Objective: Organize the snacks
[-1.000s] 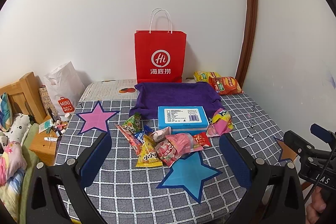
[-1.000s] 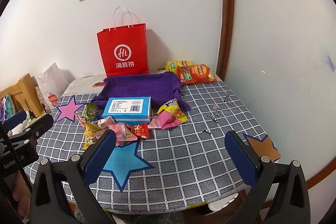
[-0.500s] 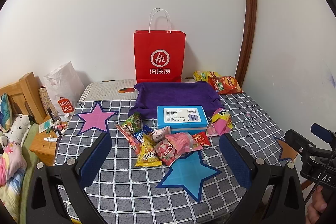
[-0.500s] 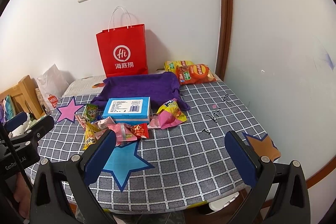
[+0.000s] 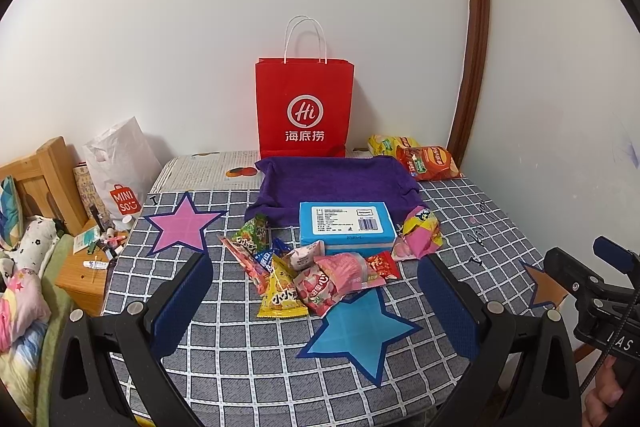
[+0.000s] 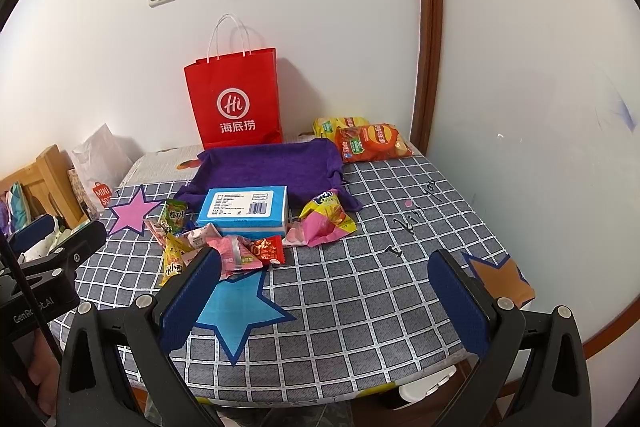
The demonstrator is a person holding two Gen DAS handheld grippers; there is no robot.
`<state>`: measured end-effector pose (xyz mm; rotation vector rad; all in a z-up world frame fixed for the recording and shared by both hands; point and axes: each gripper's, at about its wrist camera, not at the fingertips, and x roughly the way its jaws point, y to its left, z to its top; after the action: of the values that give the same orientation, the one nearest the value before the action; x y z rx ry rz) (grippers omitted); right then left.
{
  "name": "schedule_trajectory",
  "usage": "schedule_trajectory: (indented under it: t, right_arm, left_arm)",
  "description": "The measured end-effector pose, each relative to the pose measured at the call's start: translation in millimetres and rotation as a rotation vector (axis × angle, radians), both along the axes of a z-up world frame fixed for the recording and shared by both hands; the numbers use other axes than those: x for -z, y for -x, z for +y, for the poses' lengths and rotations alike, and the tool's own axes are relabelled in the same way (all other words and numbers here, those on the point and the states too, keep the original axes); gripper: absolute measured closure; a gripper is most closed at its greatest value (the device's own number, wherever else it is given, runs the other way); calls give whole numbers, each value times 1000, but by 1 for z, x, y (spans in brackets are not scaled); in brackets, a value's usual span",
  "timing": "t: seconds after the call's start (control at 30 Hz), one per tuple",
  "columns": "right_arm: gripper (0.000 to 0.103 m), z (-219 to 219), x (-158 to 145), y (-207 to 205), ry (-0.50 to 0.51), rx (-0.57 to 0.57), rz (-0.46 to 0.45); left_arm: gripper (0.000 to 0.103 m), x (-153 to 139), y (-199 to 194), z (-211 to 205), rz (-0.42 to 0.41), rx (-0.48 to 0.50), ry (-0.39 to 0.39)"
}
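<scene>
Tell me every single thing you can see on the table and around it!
paper bag: 1, red, standing against the wall
cloth tray: 1, purple, before the bag
box: 1, blue, at the tray's front edge
chip bags: 2, yellow and orange, back right corner
small snack packets: a loose pile, mixed colours, before the box
paper stars: 3, pink, blue, orange, on the checked tablecloth
plastic bag: 1, white, left of the table
left gripper: open, empty
right gripper: open, empty
</scene>
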<state>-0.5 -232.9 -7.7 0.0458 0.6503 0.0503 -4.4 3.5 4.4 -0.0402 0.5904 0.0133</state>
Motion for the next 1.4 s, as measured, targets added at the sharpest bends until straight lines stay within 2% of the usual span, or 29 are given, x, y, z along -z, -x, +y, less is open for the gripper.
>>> schedule_trajectory:
  t: [0.93, 1.27, 1.4]
  right_arm:
    - [1, 15, 0, -3, -8, -39, -11]
    - [1, 26, 1, -38, -15, -73, -7]
    - [1, 26, 13, -59, -11, -77, 25]
  left_arm:
    - [0, 5, -14, 7, 10, -5, 13]
    - [0, 11, -51, 20, 39, -9, 22]
    - [6, 23, -74, 25, 84, -9, 32]
